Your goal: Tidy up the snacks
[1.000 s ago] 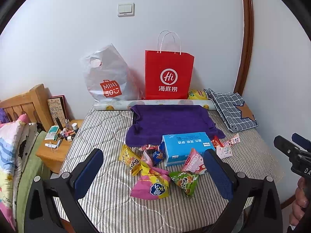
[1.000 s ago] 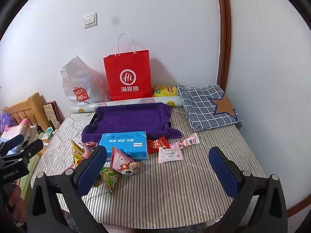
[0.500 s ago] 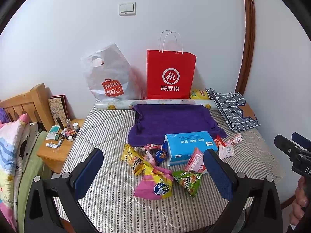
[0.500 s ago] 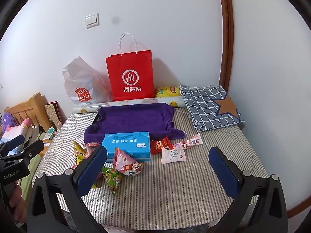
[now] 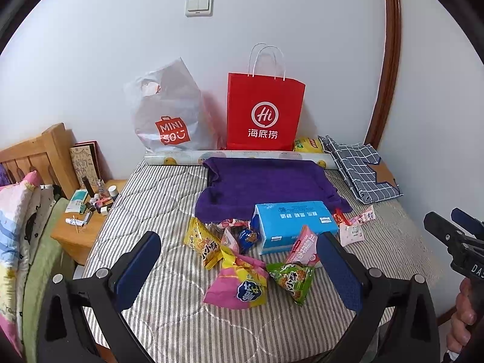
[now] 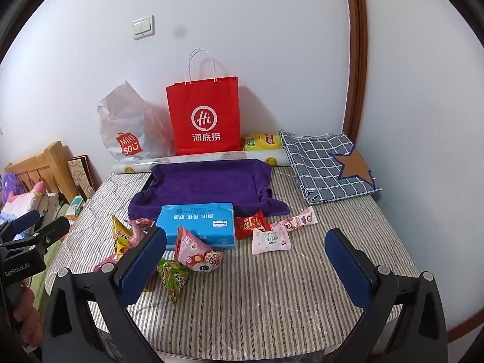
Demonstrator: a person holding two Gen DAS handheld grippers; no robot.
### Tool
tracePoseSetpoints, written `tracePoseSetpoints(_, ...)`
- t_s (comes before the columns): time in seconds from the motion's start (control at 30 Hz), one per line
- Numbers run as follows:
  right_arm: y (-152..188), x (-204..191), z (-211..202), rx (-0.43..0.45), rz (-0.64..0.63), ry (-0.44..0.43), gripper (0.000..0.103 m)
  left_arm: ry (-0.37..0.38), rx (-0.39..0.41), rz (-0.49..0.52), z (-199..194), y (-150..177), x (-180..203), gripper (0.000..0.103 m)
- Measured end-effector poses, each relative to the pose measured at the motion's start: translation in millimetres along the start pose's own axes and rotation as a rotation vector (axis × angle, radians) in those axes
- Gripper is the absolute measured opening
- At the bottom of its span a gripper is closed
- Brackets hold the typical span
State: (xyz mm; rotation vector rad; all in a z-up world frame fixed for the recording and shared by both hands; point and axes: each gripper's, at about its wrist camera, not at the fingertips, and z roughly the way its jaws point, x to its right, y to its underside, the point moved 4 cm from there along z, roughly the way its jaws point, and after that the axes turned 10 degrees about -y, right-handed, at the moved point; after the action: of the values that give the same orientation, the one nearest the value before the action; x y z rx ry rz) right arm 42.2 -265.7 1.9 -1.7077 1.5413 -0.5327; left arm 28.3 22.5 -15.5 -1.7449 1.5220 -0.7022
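Note:
Several snack packets lie on the striped table (image 5: 169, 317): a pink-and-yellow bag (image 5: 239, 284), a green bag (image 5: 292, 278), a yellow bag (image 5: 204, 242), a pink triangular bag (image 6: 193, 249), a red packet (image 6: 250, 224) and a white-pink packet (image 6: 270, 240). A blue box (image 5: 292, 222) sits among them, in front of a tray covered with purple cloth (image 5: 266, 184). My left gripper (image 5: 239, 275) hangs open above the near snacks. My right gripper (image 6: 245, 269) is open too, above bare table right of the pile. Neither holds anything.
A red paper bag (image 5: 264, 112) and a white plastic bag (image 5: 169, 115) stand against the wall. A checked folded cloth (image 6: 328, 163) lies at the back right. A wooden nightstand (image 5: 81, 227) with small items and a bed are on the left.
Both views have shifted slightly, and the objects sit a little lower and closer in frame. Both grippers stay open; nothing on the table has moved.

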Motion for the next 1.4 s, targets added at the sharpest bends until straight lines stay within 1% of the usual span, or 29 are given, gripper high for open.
tracePoseSetpoints(0.13, 2.5, -0.7, 2.5, 0.005, 0.003, 0.003, 0.103, -0.003, -0.011, 0.005, 3.0, 2.0, -1.2, 0.103)
tracePoseSetpoints(0.3, 4.3, -2.5, 4.4, 0.013, -0.011, 0.014, 0.103, -0.009, -0.022, -0.012, 6.9, 5.3, -6.6, 0.103)
tracePoseSetpoints(0.43, 5.2, 0.0, 4.9, 0.013, 0.003, 0.031, 0.103, -0.001, -0.037, -0.018, 8.7, 8.0, -8.6, 0.103)
tracePoseSetpoints(0.57, 7.6, -0.6, 4.6, 0.000, -0.002, 0.023, 0.103, -0.007, -0.027, -0.030, 5.8, 9.0, -10.2, 0.103)
tracePoseSetpoints(0.63, 8.4, -1.6, 3.4, 0.004, -0.013, 0.018, 0.103, 0.013, -0.020, -0.033, 4.0, 8.0, -11.1, 0.103)
tracePoseSetpoints(0.77, 9.8, -4.7, 1.1, 0.012, -0.040, 0.031, 0.103, 0.019, -0.013, -0.044, 2.4, 6.8, -13.8, 0.103)
tracePoseSetpoints(0.9, 9.9, -4.5, 0.5, 0.024, -0.030, 0.016, 0.103, 0.019, 0.020, -0.063, -0.8, 4.8, -19.1, 0.103)
tracePoseSetpoints(1.03, 10.8, -2.0, 4.0, 0.027, -0.019, 0.016, 0.103, 0.015, 0.024, -0.047, -0.3, 4.0, -21.8, 0.103)
tracePoseSetpoints(1.1, 12.2, 0.3, 7.6, 0.023, -0.008, 0.014, 0.103, -0.006, 0.002, -0.039, 5.0, 5.1, -23.5, 0.103)
tracePoseSetpoints(1.17, 14.3, 2.8, 12.1, 0.024, 0.002, -0.009, 0.102, 0.003, -0.013, -0.036, 12.7, 6.8, -24.1, 0.103)
tracePoseSetpoints(1.27, 18.8, 6.0, 21.1, 0.018, 0.007, -0.033, 0.102, -0.007, -0.028, -0.037, 23.9, 12.6, -26.2, 0.103)
tracePoseSetpoints(1.4, 24.5, 11.8, 39.0, -0.015, -0.010, -0.004, 0.102, -0.004, -0.052, -0.033, 43.9, 21.3, -25.0, 0.103)
